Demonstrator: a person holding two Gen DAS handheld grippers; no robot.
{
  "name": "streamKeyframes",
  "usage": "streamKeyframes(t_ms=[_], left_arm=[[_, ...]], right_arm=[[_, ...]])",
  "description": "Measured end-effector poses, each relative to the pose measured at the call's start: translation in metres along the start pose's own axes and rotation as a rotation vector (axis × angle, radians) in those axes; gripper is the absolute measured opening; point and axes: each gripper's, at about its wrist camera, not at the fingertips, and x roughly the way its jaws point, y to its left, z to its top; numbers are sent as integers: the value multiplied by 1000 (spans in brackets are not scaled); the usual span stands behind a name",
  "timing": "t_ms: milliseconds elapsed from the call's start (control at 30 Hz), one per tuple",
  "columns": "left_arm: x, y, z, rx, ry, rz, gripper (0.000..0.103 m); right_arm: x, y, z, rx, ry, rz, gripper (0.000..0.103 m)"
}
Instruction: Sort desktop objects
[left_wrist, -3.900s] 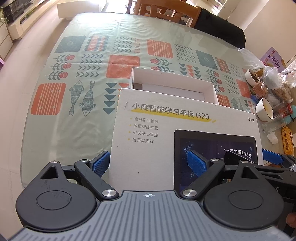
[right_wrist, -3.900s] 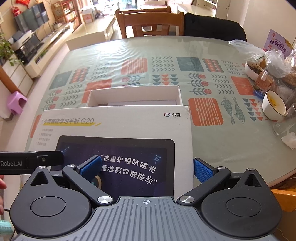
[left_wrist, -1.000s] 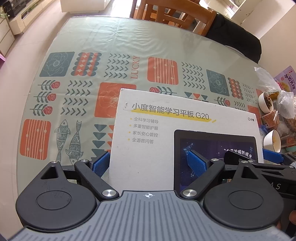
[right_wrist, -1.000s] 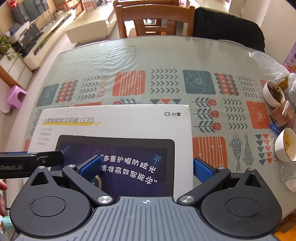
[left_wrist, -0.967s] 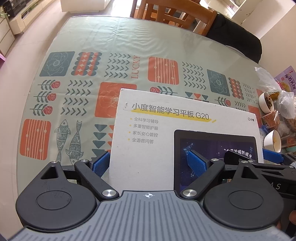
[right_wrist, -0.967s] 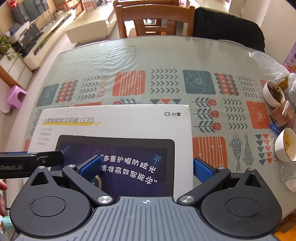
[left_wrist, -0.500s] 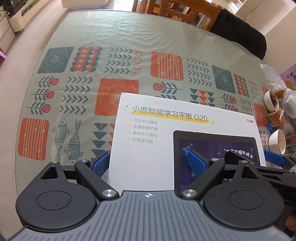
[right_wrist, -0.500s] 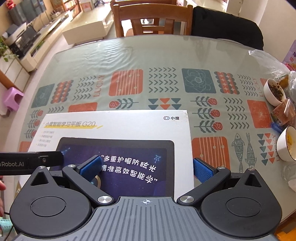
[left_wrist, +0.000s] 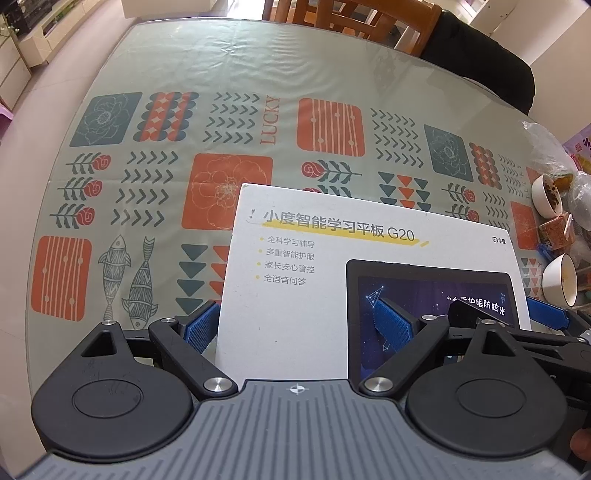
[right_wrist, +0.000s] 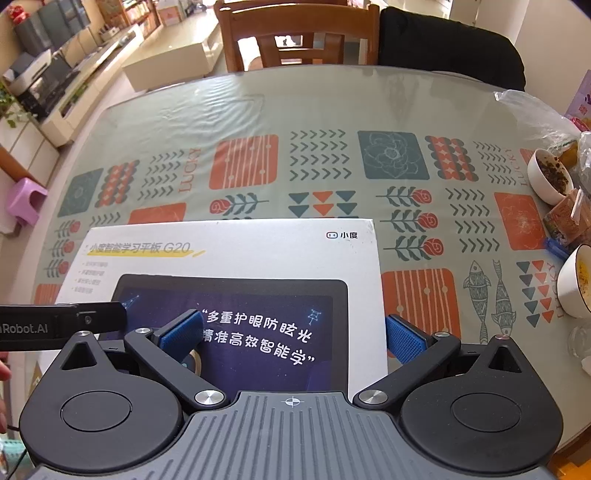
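Note:
A white tablet box lid with a printed tablet picture lies flat in front of both grippers; it also shows in the right wrist view. My left gripper is open, one blue pad at the lid's left edge and the other over the lid's top. My right gripper is open, one pad over the lid's top and the other at its right edge. The box base seen earlier is hidden under the lid. Whether the pads touch the lid, I cannot tell.
The patterned table stretches ahead. Bowls, snack packs and plastic bags crowd the right edge; a bowl shows in the left wrist view too. A wooden chair and a black chair back stand at the far side.
The open box base, visible behind the lid earlier, is now covered by the lid. Over the last second the lid has sunk a little lower in both views.

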Motion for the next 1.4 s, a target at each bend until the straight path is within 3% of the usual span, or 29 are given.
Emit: streamKeyframes(t_ms=[500, 1400], left_arm=[[4, 1, -4, -10, -9, 19, 103], [20, 20, -6, -36, 43, 5, 103]], right_arm=[[10, -2, 0, -18, 8, 22, 103], [28, 14, 5, -75, 68, 4, 103]])
